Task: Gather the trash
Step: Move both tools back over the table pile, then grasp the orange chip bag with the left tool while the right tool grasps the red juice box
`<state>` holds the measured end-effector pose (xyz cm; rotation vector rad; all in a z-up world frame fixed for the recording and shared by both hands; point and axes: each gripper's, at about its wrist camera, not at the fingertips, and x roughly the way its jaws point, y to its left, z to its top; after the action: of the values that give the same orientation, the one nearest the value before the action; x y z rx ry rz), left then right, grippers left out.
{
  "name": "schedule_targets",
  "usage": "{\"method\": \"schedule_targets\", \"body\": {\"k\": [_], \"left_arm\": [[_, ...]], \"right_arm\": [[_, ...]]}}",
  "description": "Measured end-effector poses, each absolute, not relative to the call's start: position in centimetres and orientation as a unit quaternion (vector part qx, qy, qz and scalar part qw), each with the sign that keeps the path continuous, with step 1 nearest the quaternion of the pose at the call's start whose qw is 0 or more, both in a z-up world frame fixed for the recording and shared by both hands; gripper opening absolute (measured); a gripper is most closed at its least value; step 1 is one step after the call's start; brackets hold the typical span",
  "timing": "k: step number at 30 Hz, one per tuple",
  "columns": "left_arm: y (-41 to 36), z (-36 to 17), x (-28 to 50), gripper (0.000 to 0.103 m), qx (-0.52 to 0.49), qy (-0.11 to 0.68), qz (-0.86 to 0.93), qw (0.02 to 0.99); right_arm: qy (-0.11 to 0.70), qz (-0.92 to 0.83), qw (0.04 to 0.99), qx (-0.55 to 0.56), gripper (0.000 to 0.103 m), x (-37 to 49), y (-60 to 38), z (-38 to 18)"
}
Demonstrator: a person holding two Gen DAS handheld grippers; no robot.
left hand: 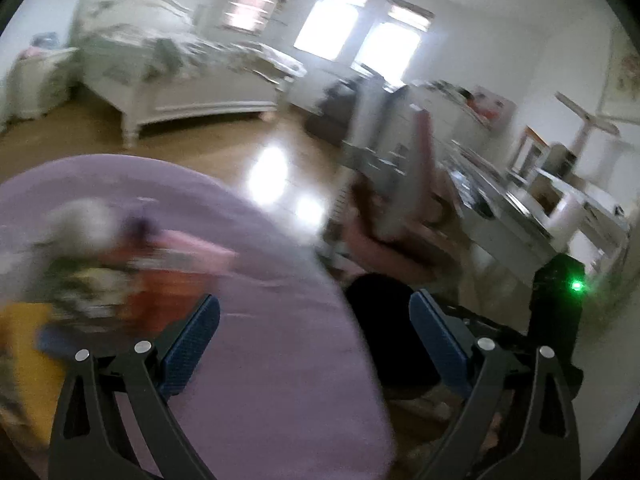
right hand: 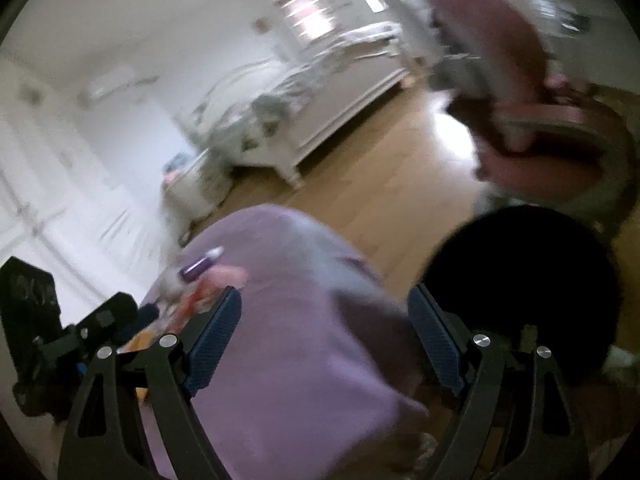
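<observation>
Both views are blurred by motion. A pile of mixed trash [left hand: 92,276], with white, orange, yellow and pink pieces, lies on a purple cloth surface [left hand: 272,320] at the left of the left wrist view. My left gripper [left hand: 316,332] is open and empty above the cloth, to the right of the pile. In the right wrist view the pile [right hand: 196,292] with a purple wrapper [right hand: 198,266] lies left of my right gripper [right hand: 326,334], which is open and empty over the cloth [right hand: 288,360]. The left gripper's body [right hand: 44,336] shows at the far left.
A round black container [right hand: 520,288] sits right of the cloth; it also shows in the left wrist view [left hand: 384,320]. A pink swivel chair [right hand: 540,136] stands beyond it. A white bed [left hand: 176,72] stands across the wooden floor [left hand: 224,136]. A cluttered desk [left hand: 520,200] is at the right.
</observation>
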<state>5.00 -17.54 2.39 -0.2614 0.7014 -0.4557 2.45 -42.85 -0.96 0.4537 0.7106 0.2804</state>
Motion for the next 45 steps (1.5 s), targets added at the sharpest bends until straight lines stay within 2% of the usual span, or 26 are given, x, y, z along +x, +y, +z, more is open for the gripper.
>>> {"method": "schedule_targets", "body": {"k": [6,12,19,24,25,27,28,29,30,31,34,39,45], "left_arm": [[-6.5,2.0,3.9,0.095,-0.133,0.335,-0.110,0.926],[1.6,-0.5,4.9,0.095,-0.154,0.385,-0.070,0.907],[4.1,-3.7,5.4,0.095,-0.151,0.434,-0.088,0.884],[4.0,-4.6,6.1,0.094,-0.141,0.449,-0.107,0.876],[4.1,-4.8,6.2,0.094,-0.142,0.452,-0.111,0.874],[4.3,-4.7,6.2,0.087,-0.140,0.447,-0.111,0.876],[4.4,-4.7,6.4,0.082,-0.140,0.446,-0.111,0.877],[4.6,-4.7,6.5,0.071,-0.140,0.445,-0.110,0.877],[4.9,-4.8,6.5,0.059,-0.141,0.446,-0.109,0.877],[5.2,-4.8,6.6,0.055,-0.145,0.448,-0.109,0.876],[5.6,-4.9,6.4,0.051,-0.148,0.445,-0.109,0.876],[5.7,-4.1,5.5,0.047,-0.153,0.426,-0.102,0.886],[4.8,-0.1,3.6,0.047,-0.160,0.375,-0.109,0.907]], "right_arm": [[0.368,0.207,0.889,0.178,0.084,4.7,-34.7,-0.1],[0.397,0.254,0.868,0.154,0.084,6.7,-28.2,-0.6],[0.437,0.257,0.855,0.113,0.068,9.9,-22.2,-2.1],[0.455,0.226,0.859,0.067,0.064,10.6,-21.0,-3.6],[0.457,0.220,0.860,0.059,0.058,10.6,-20.9,-3.8],[0.457,0.224,0.859,0.063,0.054,10.7,-21.1,-4.2],[0.456,0.218,0.861,0.057,0.047,10.7,-21.2,-4.2],[0.455,0.212,0.863,0.050,0.042,10.6,-21.3,-4.4],[0.453,0.213,0.864,0.050,0.041,10.6,-21.4,-4.4],[0.454,0.215,0.863,0.056,0.039,10.6,-21.6,-4.5],[0.450,0.217,0.863,0.071,0.032,10.2,-22.4,-4.6],[0.432,0.233,0.864,0.114,0.032,9.0,-24.4,-3.9],[0.396,0.253,0.871,0.147,0.032,7.3,-26.4,-1.4]]}}
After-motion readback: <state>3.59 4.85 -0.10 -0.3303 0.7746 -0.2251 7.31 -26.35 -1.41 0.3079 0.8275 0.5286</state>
